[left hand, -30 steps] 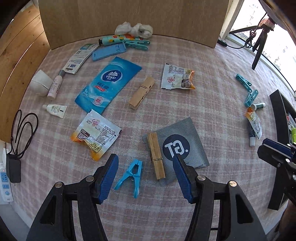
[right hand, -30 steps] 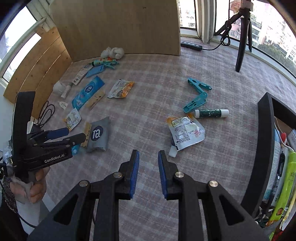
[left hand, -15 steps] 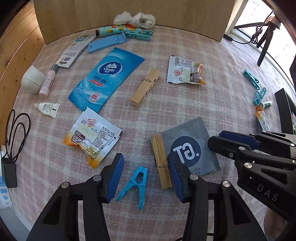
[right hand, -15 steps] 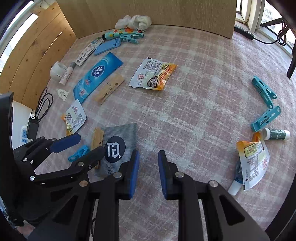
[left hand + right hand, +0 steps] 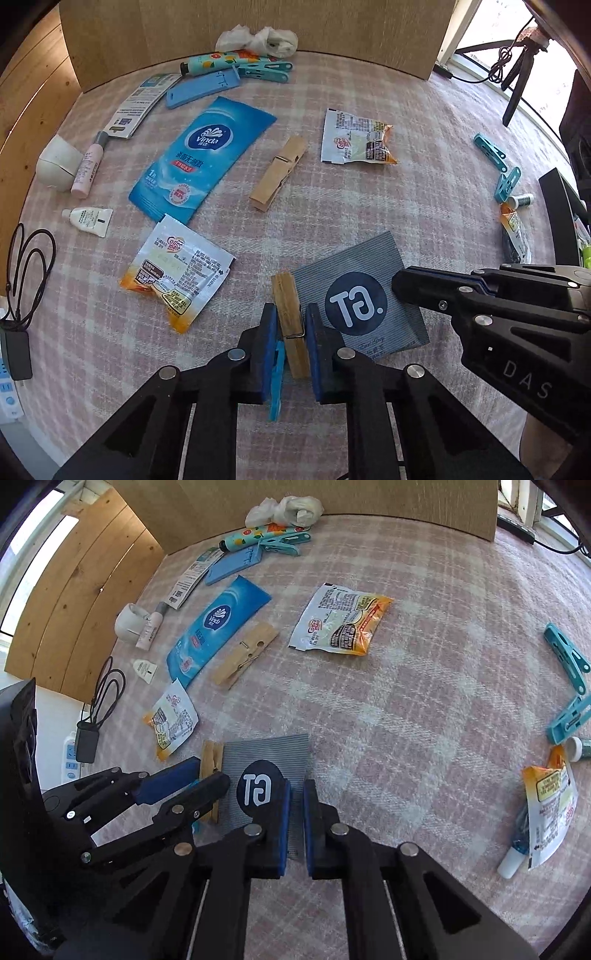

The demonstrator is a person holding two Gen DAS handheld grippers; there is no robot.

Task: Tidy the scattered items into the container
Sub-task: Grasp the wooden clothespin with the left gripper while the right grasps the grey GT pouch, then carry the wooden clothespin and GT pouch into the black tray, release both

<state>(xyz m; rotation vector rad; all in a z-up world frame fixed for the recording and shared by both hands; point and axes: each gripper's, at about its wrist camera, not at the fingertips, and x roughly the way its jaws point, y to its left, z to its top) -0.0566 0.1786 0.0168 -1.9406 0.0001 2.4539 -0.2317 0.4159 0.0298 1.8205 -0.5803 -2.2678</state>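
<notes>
L fingers now round wooden peg.

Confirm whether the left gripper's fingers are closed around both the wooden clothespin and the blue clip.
Yes: the left gripper has the wooden clothespin and blue clip squeezed side by side between its pads.

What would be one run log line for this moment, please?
left gripper: fingers closed around wooden clothespin and blue clip | right gripper: nearly shut over grey GT packet | container: not reached
</notes>
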